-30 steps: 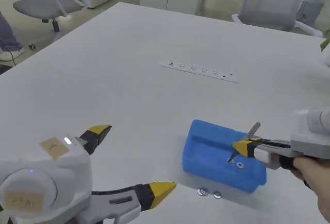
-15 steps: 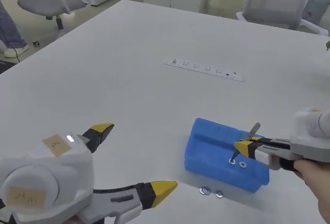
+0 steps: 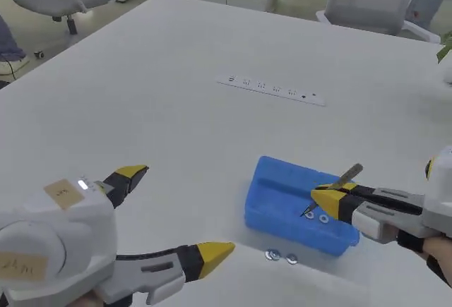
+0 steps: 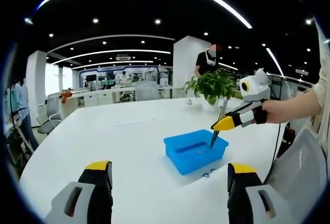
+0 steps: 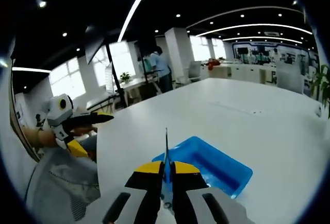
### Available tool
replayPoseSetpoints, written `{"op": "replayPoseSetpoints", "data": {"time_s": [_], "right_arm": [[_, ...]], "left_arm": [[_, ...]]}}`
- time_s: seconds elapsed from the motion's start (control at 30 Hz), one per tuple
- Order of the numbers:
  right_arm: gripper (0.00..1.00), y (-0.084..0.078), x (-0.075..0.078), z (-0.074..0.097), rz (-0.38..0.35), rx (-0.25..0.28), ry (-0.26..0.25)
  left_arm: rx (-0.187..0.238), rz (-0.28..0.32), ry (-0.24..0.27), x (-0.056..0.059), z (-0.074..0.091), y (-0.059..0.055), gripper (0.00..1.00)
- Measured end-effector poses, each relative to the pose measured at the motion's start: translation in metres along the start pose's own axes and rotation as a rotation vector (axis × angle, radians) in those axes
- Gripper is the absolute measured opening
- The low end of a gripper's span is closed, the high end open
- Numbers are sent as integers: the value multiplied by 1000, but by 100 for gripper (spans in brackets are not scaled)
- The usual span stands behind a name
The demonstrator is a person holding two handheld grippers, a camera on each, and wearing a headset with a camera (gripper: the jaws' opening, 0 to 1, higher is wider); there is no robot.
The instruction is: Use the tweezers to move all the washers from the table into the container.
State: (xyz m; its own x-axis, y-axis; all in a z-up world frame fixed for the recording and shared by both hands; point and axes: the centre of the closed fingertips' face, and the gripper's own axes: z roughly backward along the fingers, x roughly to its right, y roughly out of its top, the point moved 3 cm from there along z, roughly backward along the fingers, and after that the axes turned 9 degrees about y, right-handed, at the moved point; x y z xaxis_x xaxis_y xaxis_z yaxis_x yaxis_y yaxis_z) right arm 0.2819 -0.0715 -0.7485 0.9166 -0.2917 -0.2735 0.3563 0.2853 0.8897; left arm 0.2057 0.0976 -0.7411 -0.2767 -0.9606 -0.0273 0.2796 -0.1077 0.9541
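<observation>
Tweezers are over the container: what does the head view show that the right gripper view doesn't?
The head view adds two loose washers on the table before the blue container, and two washers inside it. The right gripper view adds a standing person far behind. Both share the container, the tweezers clamped in the right gripper and the open left gripper.

Blue container [image 3: 272, 195] holds two washers [image 3: 323, 218]; two loose washers [image 3: 272, 255] lie just outside its near wall; tilted tweezers [image 3: 350, 174] dip inside
</observation>
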Motion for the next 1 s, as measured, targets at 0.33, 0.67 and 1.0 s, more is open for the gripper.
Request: {"op": "replayPoseSetpoints", "data": {"time_s": [0.33, 0.67, 1.0], "right_arm": [[3, -36, -7, -15, 24, -118, 22], [3, -56, 3, -26, 30, -195, 9], [3, -61, 2, -27, 31, -212, 18]], "left_arm": [[-4, 1, -5, 1, 0, 0, 94], [-11, 2, -6, 1, 0, -2, 94], [-20, -3, -14, 2, -1, -3, 94]]}}
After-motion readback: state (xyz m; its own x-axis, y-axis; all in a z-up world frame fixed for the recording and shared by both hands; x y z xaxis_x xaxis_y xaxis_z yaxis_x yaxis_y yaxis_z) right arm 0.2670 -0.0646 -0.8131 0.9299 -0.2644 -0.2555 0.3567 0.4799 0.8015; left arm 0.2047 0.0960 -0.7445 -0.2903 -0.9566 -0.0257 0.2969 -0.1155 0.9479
